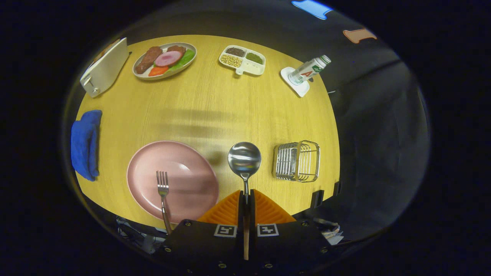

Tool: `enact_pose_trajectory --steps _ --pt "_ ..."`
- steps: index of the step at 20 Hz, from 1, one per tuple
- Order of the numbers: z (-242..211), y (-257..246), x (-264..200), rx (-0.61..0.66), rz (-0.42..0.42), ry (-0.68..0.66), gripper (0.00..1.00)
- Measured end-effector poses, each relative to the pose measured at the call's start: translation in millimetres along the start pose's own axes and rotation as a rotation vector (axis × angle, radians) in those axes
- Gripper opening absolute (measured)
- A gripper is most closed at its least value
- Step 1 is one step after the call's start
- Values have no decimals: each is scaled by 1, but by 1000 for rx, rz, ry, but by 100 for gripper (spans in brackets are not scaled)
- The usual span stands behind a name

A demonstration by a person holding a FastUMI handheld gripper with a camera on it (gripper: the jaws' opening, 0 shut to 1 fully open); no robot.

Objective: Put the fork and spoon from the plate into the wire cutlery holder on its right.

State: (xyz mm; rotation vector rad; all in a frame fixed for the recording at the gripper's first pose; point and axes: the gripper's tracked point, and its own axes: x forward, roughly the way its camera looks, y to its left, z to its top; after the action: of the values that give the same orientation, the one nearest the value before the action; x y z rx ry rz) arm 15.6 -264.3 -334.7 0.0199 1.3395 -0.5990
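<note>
The gripper [246,199] pinches the spoon [244,158] by its handle, bowl forward, lifted between the pink plate [191,153] on the left and the wire cutlery holder [297,161] on the right, presumably for transfer; the fork [163,191] lies on the plate.

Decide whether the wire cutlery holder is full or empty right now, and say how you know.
Empty: the wire cutlery holder shows only bare wires inside. The spoon is clamped between the fingers; the fork lies on the pink plate.
</note>
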Motion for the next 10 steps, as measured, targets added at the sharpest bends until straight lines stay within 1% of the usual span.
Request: enact_pose_trajectory --steps 5,10 --pt "1 -50 11 108 -30 33 5" --pt "-2 -88 27 198 -42 74 5"
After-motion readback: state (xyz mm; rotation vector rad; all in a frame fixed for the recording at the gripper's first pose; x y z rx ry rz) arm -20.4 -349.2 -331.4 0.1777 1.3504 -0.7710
